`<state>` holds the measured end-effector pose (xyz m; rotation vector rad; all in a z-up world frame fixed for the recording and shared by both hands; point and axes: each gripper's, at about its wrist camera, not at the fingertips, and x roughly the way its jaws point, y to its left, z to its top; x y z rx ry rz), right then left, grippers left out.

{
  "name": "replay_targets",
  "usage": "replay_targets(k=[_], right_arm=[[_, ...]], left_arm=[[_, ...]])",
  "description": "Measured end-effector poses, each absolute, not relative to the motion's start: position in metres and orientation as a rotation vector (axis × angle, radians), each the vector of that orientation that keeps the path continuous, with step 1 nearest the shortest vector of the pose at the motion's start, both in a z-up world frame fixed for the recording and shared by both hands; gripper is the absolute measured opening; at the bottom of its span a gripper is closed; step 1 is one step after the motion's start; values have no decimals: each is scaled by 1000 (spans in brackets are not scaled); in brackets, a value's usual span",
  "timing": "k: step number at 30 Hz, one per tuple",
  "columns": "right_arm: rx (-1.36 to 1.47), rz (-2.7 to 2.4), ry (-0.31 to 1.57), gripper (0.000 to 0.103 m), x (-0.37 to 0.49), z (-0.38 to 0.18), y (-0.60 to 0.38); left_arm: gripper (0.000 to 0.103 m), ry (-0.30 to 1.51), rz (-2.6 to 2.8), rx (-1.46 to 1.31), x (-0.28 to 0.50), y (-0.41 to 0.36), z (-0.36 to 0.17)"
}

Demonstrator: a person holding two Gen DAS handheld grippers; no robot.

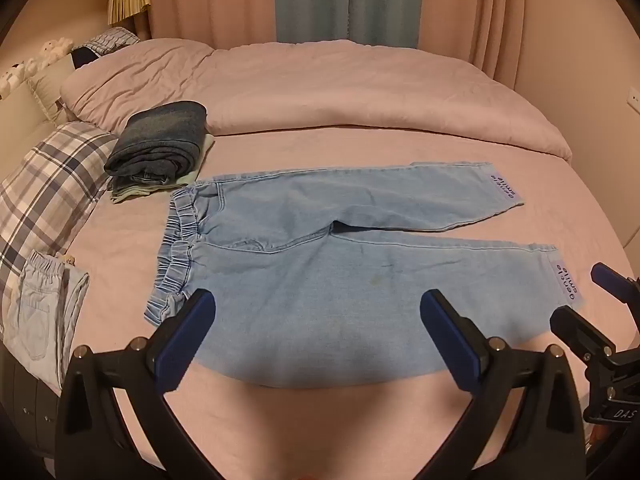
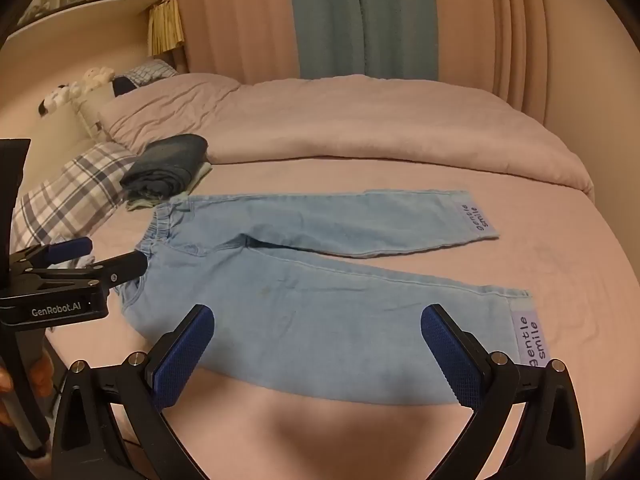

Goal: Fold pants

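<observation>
Pants point(image 1: 320, 264) flat on bed point(image 1: 360, 148); L point(image 1: 316, 340) & R gripper point(image 2: 316, 344) agape.

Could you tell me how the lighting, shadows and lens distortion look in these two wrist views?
Left wrist view: warm, dim light; strong fisheye bends the bed into a dome; the open left gripper shadows the near edge of the pants. Right wrist view: same warm cast and dark vignette corners; the "gentle smile" label reads sharply; a shadow lies below the open right gripper.

My left gripper point(image 1: 316, 334) and right gripper point(image 2: 316, 346) are black frames with silver screws, carrying blue cross-hatched fingers point(image 2: 450, 356). I read white "GenRobot.AI" lettering along the left one's side.
</observation>
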<state>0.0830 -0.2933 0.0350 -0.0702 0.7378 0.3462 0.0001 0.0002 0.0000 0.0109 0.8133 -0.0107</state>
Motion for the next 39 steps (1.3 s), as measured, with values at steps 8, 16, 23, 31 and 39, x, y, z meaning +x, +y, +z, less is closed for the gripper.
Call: replay_targets(k=[8, 16, 23, 31, 39], right_arm=[[-72, 343, 737, 103, 84, 33, -295], [-69, 343, 737, 103, 82, 36, -296], [-68, 341, 741, 103, 82, 35, -292], [-66, 345, 743, 103, 84, 33, -294], [-63, 345, 744, 103, 84, 33, -297]], left_arm=[[103, 819, -21, 4, 2, 4, -3], [103, 825, -35, 10, 4, 0, -5], [103, 825, -45, 18, 3, -3, -6], [103, 829, -51, 23, 3, -7, -6], [103, 830, -53, 26, 4, -9, -7]])
